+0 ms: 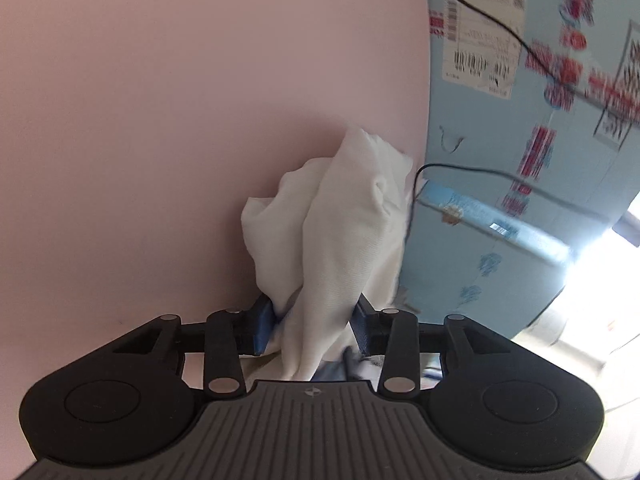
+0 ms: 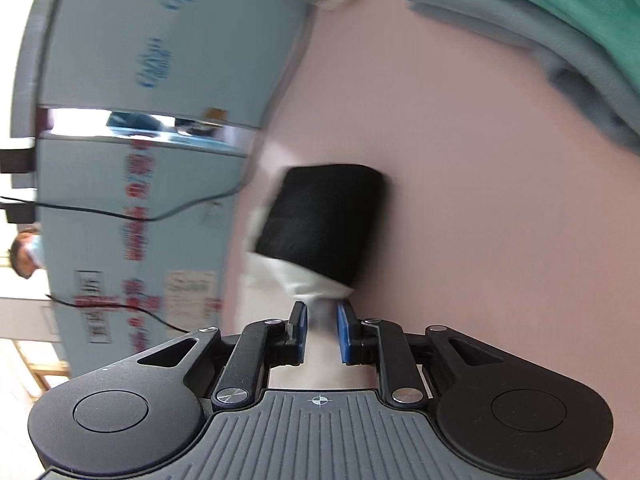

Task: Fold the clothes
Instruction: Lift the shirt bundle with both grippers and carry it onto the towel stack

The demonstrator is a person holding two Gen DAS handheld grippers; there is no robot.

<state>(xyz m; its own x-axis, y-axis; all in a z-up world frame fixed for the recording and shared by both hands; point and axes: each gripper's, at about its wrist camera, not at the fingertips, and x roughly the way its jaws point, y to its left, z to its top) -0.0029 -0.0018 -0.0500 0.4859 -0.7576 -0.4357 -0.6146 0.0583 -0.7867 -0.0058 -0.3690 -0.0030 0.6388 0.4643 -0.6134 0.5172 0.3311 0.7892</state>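
Pale pink counter (image 1: pixel 160 140) beside a light-blue printed box (image 1: pixel 500 152). Bunched white cloth garment (image 1: pixel 332 232), gripped by left tool (image 1: pixel 312 324), extends away; right tool (image 2: pixel 322 328) pinches its black-cuffed end.

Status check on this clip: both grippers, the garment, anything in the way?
Left gripper shut on bunched white cloth. Right gripper pinching white-and-black fabric. Garment lifted, unfolded. Folded stack well aside; nothing blocking.

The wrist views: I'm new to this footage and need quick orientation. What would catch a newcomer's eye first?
In the left wrist view, a bunched white cloth rises from between the left gripper pads, against the pink surface. In the right wrist view, a garment's black part lies ahead, its white end pinched in the right gripper. Folded grey and green clothes sit at the upper right.
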